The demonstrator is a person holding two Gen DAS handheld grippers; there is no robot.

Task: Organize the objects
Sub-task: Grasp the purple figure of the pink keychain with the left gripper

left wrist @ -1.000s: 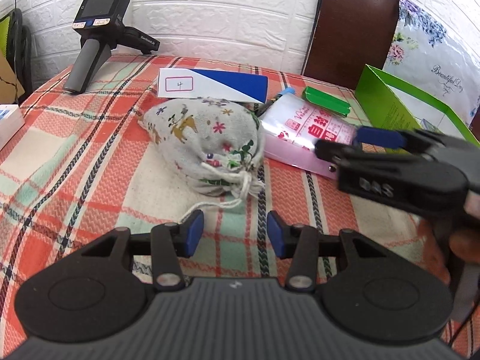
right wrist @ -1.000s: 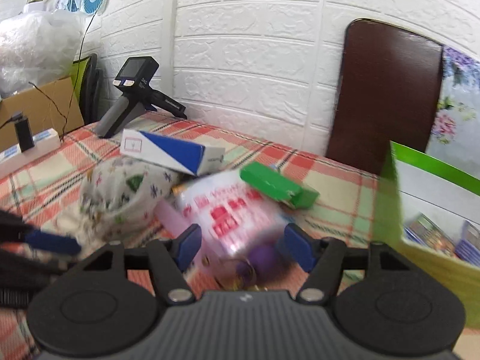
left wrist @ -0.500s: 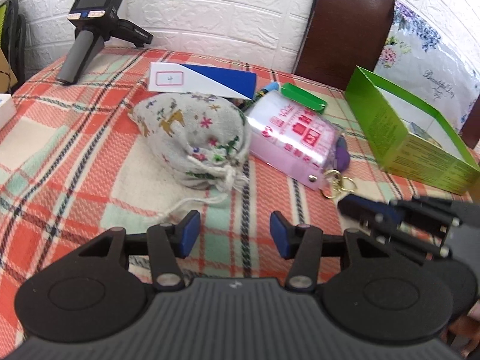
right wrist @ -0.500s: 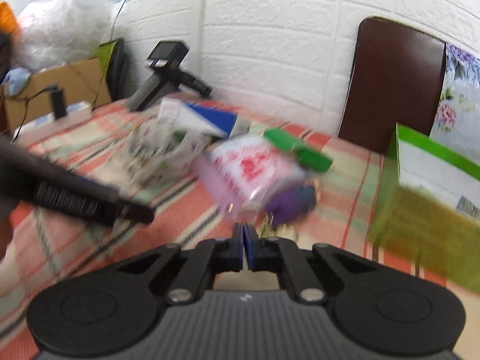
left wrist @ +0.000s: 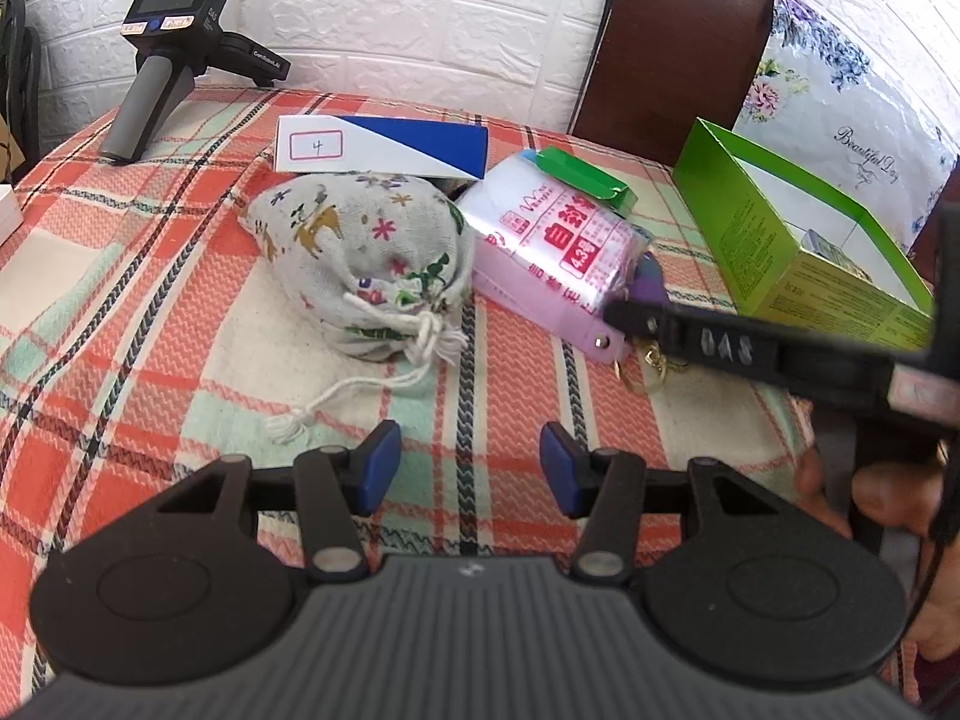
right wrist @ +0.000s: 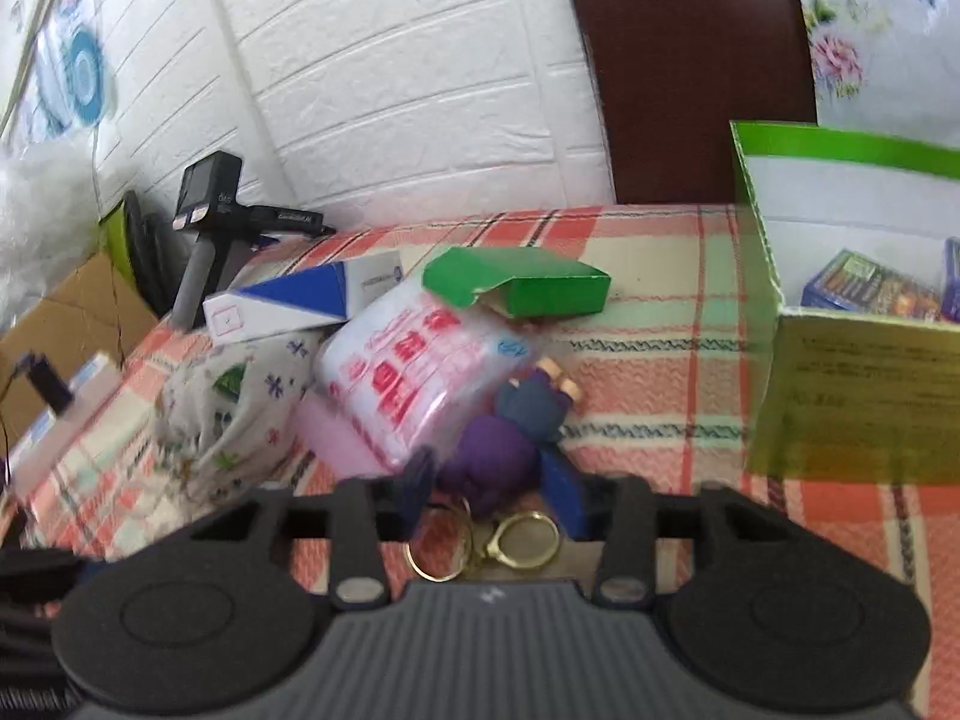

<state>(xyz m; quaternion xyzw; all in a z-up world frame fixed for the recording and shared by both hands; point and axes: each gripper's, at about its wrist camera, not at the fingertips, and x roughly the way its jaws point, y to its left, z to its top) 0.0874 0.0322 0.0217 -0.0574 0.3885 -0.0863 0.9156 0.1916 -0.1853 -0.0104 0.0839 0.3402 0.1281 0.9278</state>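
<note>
The right hand-held gripper [right wrist: 489, 489] is seen low over the checked tabletop [right wrist: 648, 324], and its jaws are opening. A purple keychain toy [right wrist: 495, 459] lies between the blue pads [right wrist: 564, 489]; whether it is pressed cannot be told. The pink packet [right wrist: 414, 372] touches the toy at 10 o'clock, and the green box [right wrist: 864, 396] stands at 3 o'clock. The left hand-held gripper [left wrist: 471, 468] is held spread over bare cloth, nothing between its pads. The cloth pouch [left wrist: 360, 264] lies at 11 o'clock from it.
</note>
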